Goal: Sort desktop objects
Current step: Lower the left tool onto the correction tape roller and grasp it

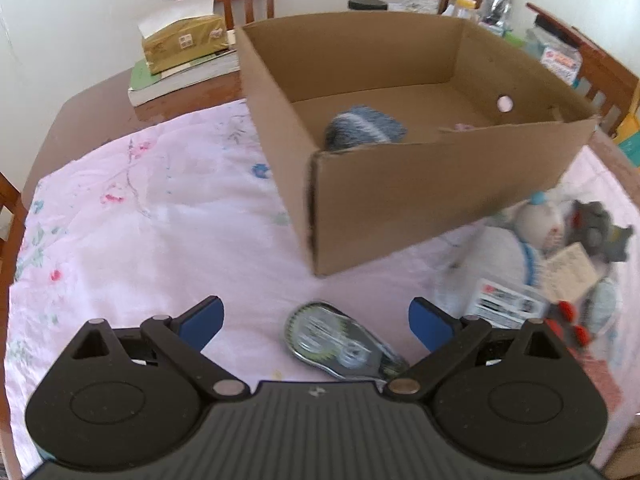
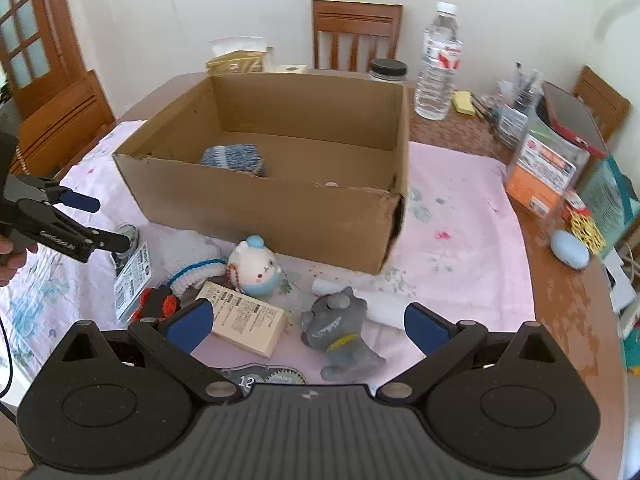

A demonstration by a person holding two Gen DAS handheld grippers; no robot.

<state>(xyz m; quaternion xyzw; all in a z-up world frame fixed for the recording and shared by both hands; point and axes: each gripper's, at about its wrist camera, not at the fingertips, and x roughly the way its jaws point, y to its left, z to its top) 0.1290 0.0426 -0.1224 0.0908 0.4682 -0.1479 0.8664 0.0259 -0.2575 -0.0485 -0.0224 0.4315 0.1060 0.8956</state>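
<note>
Left gripper spread wide, empty, hovering over correction tape dispenser lying between its fingers, just ahead of tool body; likely pick-up step, next move calls for lowering and closing across dispenser's narrow width

Right gripper also spread, empty, above grey toy dog and small carton

Farther ahead, cardboard box holds blue-white knitted item, mostly bare otherwise

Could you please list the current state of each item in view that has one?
left gripper: jaws open, holding nothing
right gripper: jaws open, holding nothing
cardboard box: open on top, blue-and-white knitted item inside
correction tape: lying flat on the cloth
grey dog toy: lying on the cloth
water bottle: upright, capped
</note>
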